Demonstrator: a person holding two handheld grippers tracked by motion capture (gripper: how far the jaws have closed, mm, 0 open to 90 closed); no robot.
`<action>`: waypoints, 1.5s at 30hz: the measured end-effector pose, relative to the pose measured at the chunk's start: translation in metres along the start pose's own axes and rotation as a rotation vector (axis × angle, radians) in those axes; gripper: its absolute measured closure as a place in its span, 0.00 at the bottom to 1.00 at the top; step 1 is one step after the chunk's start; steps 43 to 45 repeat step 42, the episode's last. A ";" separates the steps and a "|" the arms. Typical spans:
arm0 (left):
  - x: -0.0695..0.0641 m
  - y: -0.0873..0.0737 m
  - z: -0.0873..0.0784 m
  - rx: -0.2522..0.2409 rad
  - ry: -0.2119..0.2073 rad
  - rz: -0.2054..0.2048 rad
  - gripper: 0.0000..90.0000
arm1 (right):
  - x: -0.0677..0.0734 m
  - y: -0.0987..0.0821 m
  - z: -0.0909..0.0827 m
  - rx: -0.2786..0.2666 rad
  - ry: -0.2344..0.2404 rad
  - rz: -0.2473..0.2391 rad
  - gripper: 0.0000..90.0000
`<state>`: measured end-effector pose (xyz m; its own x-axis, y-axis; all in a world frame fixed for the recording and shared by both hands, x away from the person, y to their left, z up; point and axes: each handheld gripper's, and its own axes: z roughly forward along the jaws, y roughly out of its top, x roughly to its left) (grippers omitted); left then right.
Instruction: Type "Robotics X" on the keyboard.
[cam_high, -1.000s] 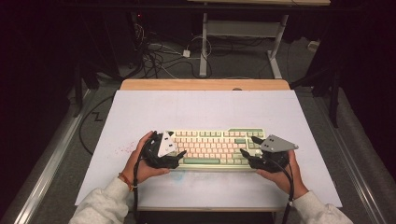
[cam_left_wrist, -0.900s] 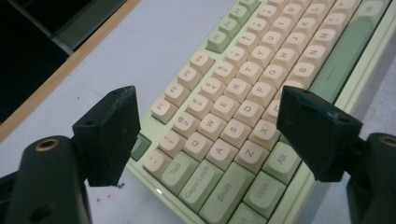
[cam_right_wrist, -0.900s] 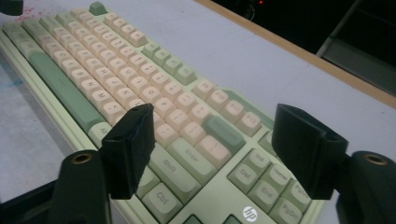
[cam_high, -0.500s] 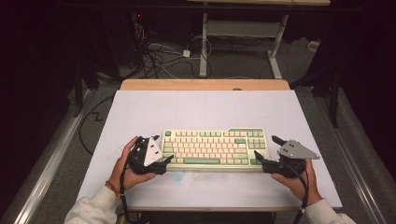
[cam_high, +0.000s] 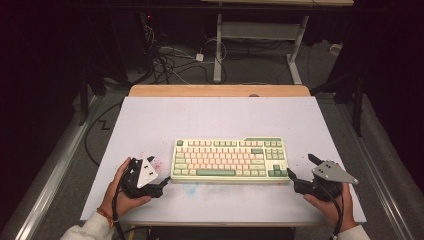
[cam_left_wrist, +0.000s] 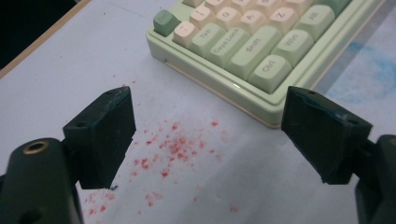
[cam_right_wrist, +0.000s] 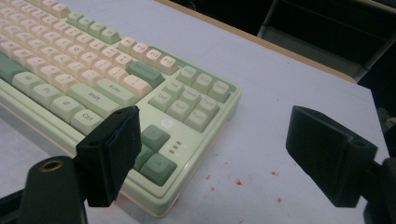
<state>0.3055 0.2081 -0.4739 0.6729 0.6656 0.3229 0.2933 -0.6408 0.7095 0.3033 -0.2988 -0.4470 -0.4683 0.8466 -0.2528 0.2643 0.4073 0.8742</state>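
Your pale green and cream plastic keyboard (cam_high: 230, 159) lies flat on the near middle of the white paper-covered table (cam_high: 165, 120). Your left hand-held gripper (cam_high: 159, 184) and right hand-held gripper (cam_high: 296, 175) sit just off its two ends; both have just been opening and now stand spread, with nothing between the jaws. Come back in crooked and a hard black pad could press the smooth, rounded keys or skid the rigid case.

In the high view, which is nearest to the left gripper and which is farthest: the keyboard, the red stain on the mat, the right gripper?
From the left gripper:
1. Red stain, on the mat just beyond it.
2. Keyboard, to its right, mid-table.
3. Right gripper, past the keyboard's far end.
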 end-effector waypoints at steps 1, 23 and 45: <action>0.000 -0.001 -0.001 0.004 0.003 0.004 0.18 | 0.000 -0.001 0.000 0.003 -0.004 -0.004 0.20; 0.004 -0.005 -0.002 0.007 -0.011 -0.022 0.18 | 0.002 -0.001 0.001 0.009 -0.013 -0.023 0.20; 0.007 -0.001 0.006 0.023 -0.022 -0.034 0.18 | -0.001 -0.005 0.004 0.024 -0.025 -0.018 0.20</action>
